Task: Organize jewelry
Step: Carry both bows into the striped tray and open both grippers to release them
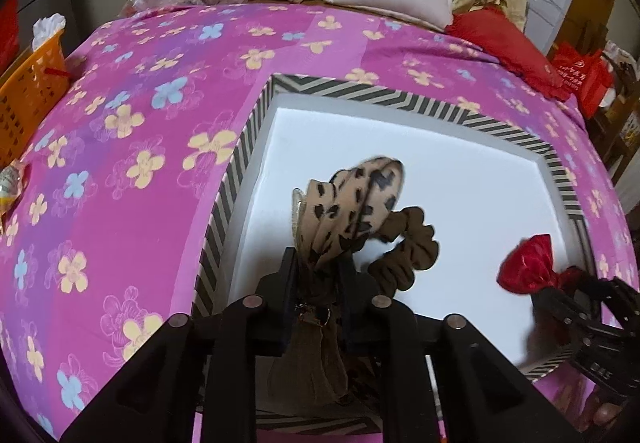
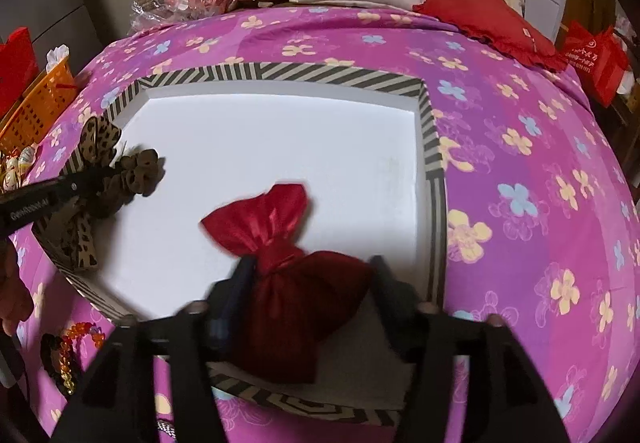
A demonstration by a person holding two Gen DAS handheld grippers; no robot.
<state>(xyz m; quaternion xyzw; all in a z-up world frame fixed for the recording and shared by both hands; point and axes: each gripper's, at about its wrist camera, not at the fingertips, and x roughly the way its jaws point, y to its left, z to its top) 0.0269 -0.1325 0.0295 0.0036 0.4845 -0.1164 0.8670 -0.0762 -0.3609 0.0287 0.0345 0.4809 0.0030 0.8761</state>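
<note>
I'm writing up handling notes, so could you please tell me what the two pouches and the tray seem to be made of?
Red pouch: glossy, satin-like fabric, judging by the sheen on its gathered top.
Leopard-print pouch: matte, soft-looking cloth, possibly suede-like, with no shine.
Tray: rigid, striped rim around a plain white matte floor; probably cardboard or foam, though that stays unclear.

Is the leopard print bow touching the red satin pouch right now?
Apart. The right wrist view shows the leopard print bow at the tray's left edge and the red satin pouch near the middle, with bare white tray floor between them.
</note>
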